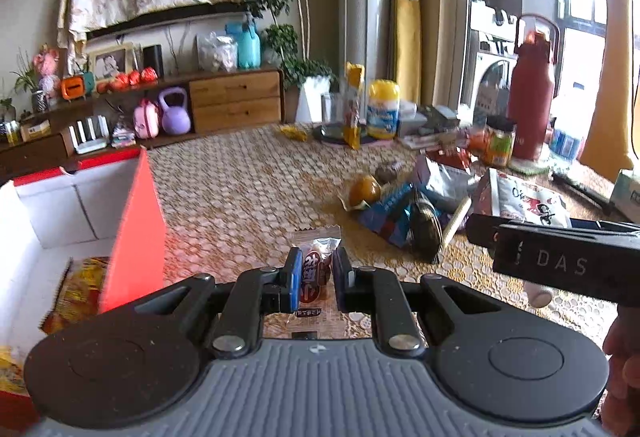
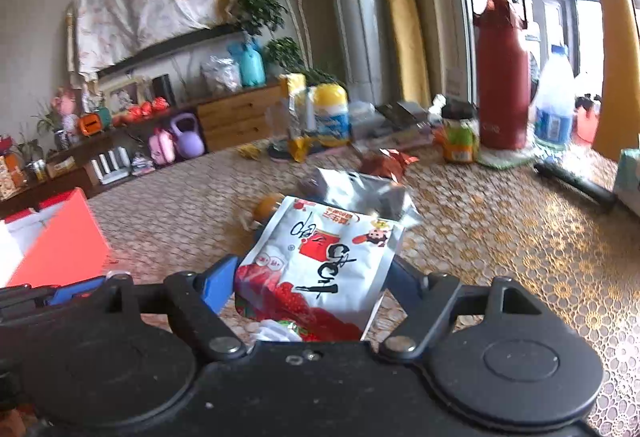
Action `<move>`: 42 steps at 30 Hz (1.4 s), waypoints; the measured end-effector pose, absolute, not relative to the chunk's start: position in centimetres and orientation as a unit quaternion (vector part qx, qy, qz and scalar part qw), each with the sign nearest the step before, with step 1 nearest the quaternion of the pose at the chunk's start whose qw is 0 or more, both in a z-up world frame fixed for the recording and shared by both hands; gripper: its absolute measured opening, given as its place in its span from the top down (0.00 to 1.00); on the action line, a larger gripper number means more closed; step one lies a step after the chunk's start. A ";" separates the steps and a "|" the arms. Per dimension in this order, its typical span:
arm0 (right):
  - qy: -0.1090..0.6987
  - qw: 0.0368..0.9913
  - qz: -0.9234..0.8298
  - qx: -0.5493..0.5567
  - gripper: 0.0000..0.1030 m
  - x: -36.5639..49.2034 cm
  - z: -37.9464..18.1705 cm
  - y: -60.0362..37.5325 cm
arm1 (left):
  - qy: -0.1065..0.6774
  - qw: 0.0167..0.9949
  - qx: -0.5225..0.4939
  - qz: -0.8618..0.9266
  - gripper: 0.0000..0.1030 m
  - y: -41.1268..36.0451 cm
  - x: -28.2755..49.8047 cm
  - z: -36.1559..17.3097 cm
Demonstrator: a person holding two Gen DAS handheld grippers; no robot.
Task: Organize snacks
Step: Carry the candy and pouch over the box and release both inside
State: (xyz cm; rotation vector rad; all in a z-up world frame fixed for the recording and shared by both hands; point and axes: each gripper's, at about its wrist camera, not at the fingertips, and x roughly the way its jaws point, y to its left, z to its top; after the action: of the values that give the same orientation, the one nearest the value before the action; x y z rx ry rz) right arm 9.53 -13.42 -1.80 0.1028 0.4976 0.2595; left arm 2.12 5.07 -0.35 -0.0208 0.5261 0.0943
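Left wrist view shows my left gripper (image 1: 316,277) closed tight on a small wrapped candy (image 1: 316,269), its clear wrapper sticking out above and below the pads. Just to the left stands the red box (image 1: 136,221) with white inside walls, and a yellow-red snack pack (image 1: 80,289) lies already on its floor. In the right wrist view my right gripper (image 2: 310,277) stands wide, and the white and red snack bag (image 2: 320,261) sits between the fingers; both blue pads seem to touch its edges, so I judge that I hold it. Farther on the lace tablecloth (image 1: 240,177) the remaining pile of snacks (image 1: 404,197) waits, with a silver pouch (image 2: 360,189) behind my bag. At the far end I see a red thermos (image 2: 502,77).

I judge the step is carrying: both items are picked and must go to the box. The next move calls for bringing the candy over the box opening and releasing it, then the bag.
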 end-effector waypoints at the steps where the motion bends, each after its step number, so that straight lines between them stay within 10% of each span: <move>1: 0.243 0.960 0.131 0.050 0.24 9.2 -1.5 -13.2 | 0.256 0.965 -0.012 0.049 0.85 5.3 1.8 -0.1; 42: 0.165 0.922 0.348 -0.033 0.24 5.6 6.9 5.9 | 0.206 0.943 -0.092 0.245 0.85 23.2 -5.9 4.3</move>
State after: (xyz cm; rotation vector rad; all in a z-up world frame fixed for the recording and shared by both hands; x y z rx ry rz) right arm 5.60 5.92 6.88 -0.0684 0.3380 0.7148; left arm -5.87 23.25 4.30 -0.1868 0.4204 0.5000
